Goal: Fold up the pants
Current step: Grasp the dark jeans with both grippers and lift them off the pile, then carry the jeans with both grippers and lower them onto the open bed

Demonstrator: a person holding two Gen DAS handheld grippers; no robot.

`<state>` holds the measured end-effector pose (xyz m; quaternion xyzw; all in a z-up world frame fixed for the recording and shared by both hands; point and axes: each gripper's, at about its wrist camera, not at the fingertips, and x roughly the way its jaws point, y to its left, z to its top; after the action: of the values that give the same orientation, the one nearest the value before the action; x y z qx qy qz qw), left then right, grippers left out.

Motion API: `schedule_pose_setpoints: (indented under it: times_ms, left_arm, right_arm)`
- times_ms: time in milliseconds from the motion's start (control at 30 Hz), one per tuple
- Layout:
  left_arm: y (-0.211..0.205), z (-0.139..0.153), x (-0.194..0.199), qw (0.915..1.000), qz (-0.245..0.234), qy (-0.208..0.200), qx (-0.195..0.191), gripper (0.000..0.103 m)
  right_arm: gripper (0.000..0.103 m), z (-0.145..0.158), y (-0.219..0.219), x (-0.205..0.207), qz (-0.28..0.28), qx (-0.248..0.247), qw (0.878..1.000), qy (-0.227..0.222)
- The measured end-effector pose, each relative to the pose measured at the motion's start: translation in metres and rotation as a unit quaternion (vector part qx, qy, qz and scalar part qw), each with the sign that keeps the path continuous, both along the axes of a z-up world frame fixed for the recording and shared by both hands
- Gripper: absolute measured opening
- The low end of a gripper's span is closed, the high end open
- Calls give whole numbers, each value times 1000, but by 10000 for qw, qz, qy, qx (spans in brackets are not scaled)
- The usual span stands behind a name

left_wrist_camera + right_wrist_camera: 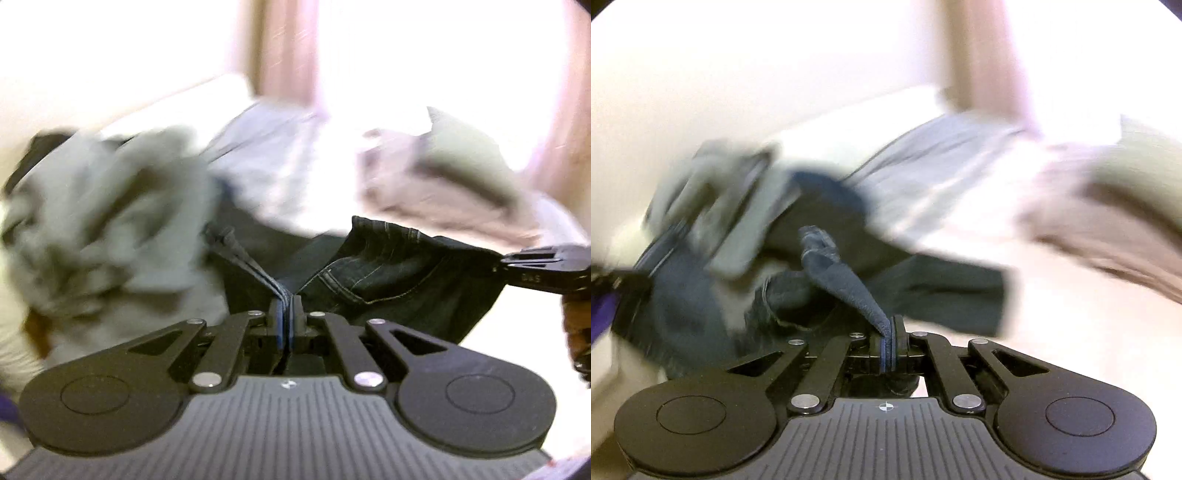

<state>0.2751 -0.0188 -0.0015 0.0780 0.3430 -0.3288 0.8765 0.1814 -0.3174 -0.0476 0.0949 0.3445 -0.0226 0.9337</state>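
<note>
The dark blue jeans (388,269) hang stretched between both grippers above a pale surface. My left gripper (289,301) is shut on a folded denim edge, its jaws pressed together on the cloth. In the left wrist view the right gripper (517,260) shows at the far right, pinching the other end of the same waist edge. In the right wrist view my right gripper (889,325) is shut on a tapering fold of the jeans (846,280), and the rest of the dark denim trails left and behind it. Both views are smeared by motion.
Other clothes lie around: a grey garment (110,221) at left, a light blue one (273,162) behind, a beige and olive pile (443,184) at right. A pink curtain (288,48) hangs before a bright window. A hand (576,332) shows at right.
</note>
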Motion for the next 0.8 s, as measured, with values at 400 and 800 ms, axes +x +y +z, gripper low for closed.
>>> schedule_pose_setpoints:
  times_ms: [400, 800]
  left_arm:
    - [-264, 10, -149, 9693, -2347, 531, -503, 1]
    - [-371, -97, -192, 9227, -3636, 1085, 687, 25]
  right_arm:
    - [0, 108, -279, -355, -4461, -1229, 8851, -497]
    - [52, -15, -268, -485, -6216, -505, 7746, 1053]
